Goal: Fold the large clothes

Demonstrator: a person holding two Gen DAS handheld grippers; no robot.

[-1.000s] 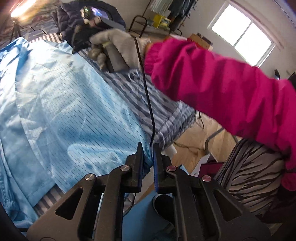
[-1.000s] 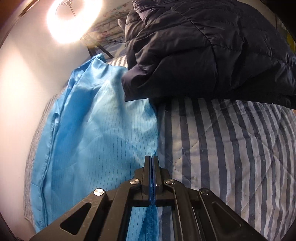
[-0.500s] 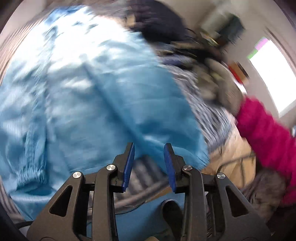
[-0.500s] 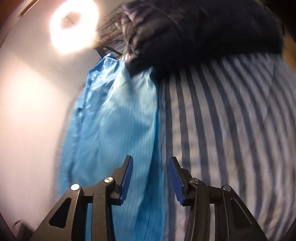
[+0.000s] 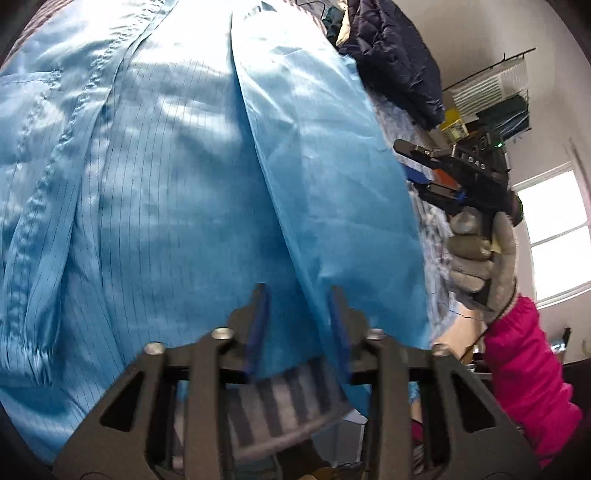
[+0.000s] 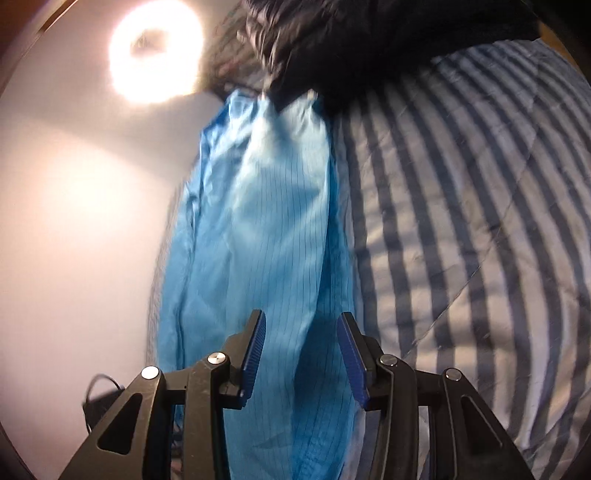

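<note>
A light blue pinstriped garment [image 5: 184, 184] lies spread on the striped quilt, one side folded over along a long crease. My left gripper [image 5: 298, 295] hangs low over its near hem. Its jaws are closing, with a ridge of blue cloth between them, and the pads are not pressing on it. In the right wrist view the garment [image 6: 266, 221] runs away as a narrow folded band. My right gripper [image 6: 301, 321] stands open above it with nothing gripped. From the left wrist view the right gripper [image 5: 406, 162] is at the garment's right edge, held by a gloved hand [image 5: 476, 258].
A dark puffer jacket [image 6: 369, 33] lies at the far end of the striped quilt [image 6: 461, 221], touching the garment's top. A ring light [image 6: 155, 51] glares by the wall on the left. A pink sleeve [image 5: 524, 369] and a window [image 5: 554, 229] are on the right.
Both grippers were shut on blue cloth a second ago and have let it go. The left one has swung over the garment and sunk towards its hem. The right one has drawn back.
</note>
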